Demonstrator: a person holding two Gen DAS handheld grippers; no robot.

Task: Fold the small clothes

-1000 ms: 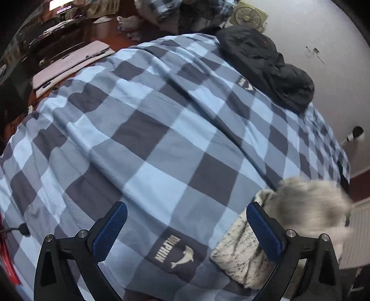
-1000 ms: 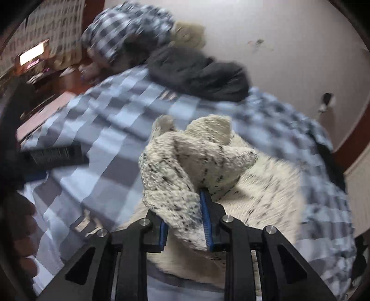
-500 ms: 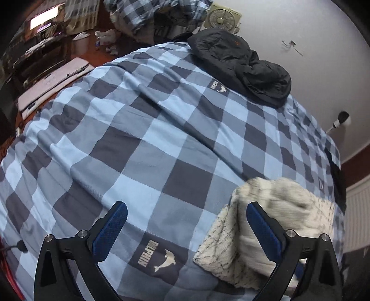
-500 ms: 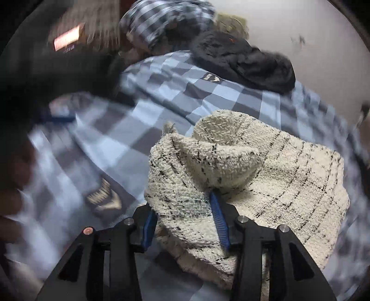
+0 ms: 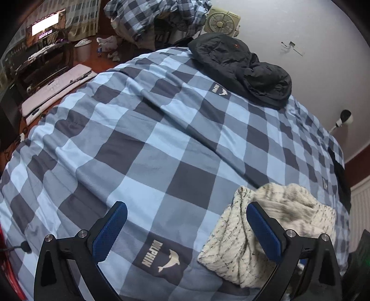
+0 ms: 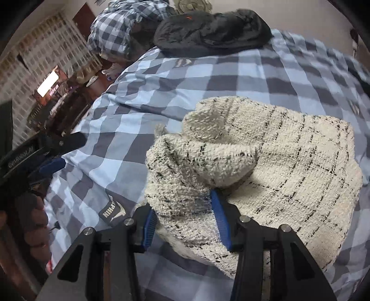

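Note:
A cream knitted garment with black flecks (image 6: pixel 289 159) lies bunched on the blue checked bed cover (image 6: pixel 175 88). My right gripper (image 6: pixel 185 222) has its blue pads around a thick fold of the garment's near edge, jaws partly apart on the bulk. In the left wrist view the same garment (image 5: pixel 272 227) lies at the lower right. My left gripper (image 5: pixel 185 229) is wide open and empty above the cover, its right finger (image 5: pixel 263 231) in front of the garment's left edge. It also shows at the left of the right wrist view (image 6: pixel 50 152).
A black jacket (image 5: pixel 242 67) lies at the far side of the bed near the white wall. A heap of checked bedding (image 5: pixel 157 16) and a fan (image 5: pixel 222 23) stand beyond it. A lit screen (image 5: pixel 46 25) and pink pads (image 5: pixel 55 88) are left of the bed.
My right gripper has brought the garment down onto the bed, and its jaws have spread a little. The left gripper stays open and has drifted slightly over the cover.

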